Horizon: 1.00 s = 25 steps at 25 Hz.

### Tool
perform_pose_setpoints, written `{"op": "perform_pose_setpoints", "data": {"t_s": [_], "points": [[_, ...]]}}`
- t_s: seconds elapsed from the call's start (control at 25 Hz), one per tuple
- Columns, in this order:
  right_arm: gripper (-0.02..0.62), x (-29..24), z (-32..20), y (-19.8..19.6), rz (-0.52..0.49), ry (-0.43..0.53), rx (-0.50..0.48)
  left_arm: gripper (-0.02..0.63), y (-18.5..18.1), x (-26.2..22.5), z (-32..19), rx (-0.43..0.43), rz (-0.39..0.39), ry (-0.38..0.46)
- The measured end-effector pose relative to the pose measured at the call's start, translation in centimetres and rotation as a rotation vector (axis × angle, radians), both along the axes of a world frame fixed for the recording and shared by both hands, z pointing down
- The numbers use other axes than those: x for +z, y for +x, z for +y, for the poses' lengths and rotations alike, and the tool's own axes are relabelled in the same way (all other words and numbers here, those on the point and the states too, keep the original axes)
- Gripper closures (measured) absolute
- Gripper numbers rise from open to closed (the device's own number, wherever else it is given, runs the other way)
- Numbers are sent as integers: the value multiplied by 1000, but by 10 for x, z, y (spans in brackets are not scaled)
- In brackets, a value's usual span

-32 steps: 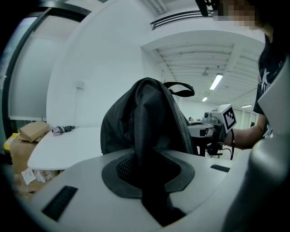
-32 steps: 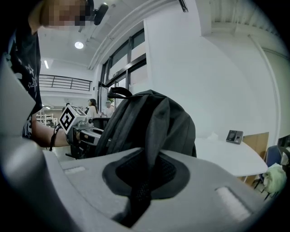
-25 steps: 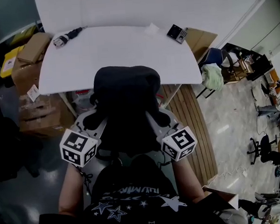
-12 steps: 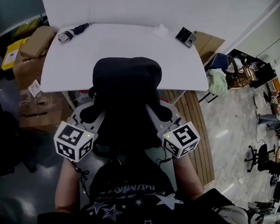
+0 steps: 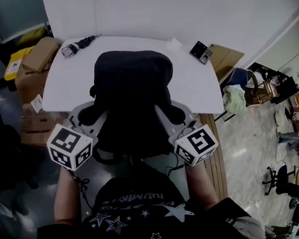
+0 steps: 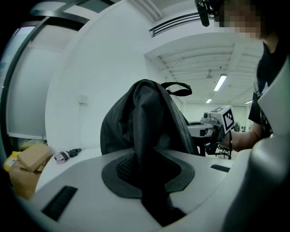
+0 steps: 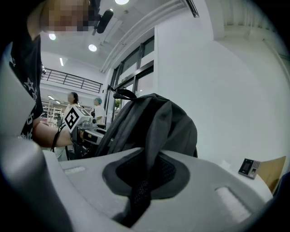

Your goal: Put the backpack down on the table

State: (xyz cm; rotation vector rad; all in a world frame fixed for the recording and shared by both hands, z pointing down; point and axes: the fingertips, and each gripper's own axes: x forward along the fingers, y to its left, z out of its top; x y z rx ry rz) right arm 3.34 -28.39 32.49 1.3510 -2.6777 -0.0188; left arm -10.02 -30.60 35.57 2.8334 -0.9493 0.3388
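Note:
A black backpack [image 5: 132,97] hangs upright between my two grippers, over the near edge of the white table [image 5: 200,79]. My left gripper [image 5: 89,115] is shut on the bag's left shoulder strap [image 6: 152,181], which runs down through its closed jaws. On the other side, my right gripper [image 5: 174,114] is shut on the right strap [image 7: 144,181]. The bag's body [image 6: 145,113] fills the middle of the left gripper view, and it [image 7: 152,124] also fills the right gripper view. Whether the bag's bottom touches the tabletop is hidden.
On the table's far side lie a folded umbrella [image 5: 77,45], a small white scrap [image 5: 174,43] and a dark keypad device [image 5: 202,52]. Cardboard boxes [image 5: 37,56] and a yellow box [image 5: 15,65] stand at the left. A chair with cloth [image 5: 234,94] is at the right.
Both grippers have lifted the backpack and carried it forward, from in front of the table to over its near edge.

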Motion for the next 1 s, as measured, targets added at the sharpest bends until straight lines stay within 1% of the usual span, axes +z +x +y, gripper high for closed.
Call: {"op": "perform_pose_setpoints", "data": {"t_s": [0.28, 0.44, 0.64, 0.84, 1.0], "points": [[565, -33, -55, 31, 4, 73, -32, 532, 31, -29, -49, -32, 23, 40], [565, -40, -90, 47, -6, 91, -49, 532, 46, -36, -83, -52, 21, 45], [564, -31, -138, 63, -11, 93, -72, 532, 62, -27, -126, -85, 12, 33], [563, -22, -188, 72, -23, 87, -91, 532, 70, -19, -175, -106, -2, 24], [564, -15, -218, 78, -37, 91, -95, 532, 75, -13, -206, -123, -11, 31]]}}
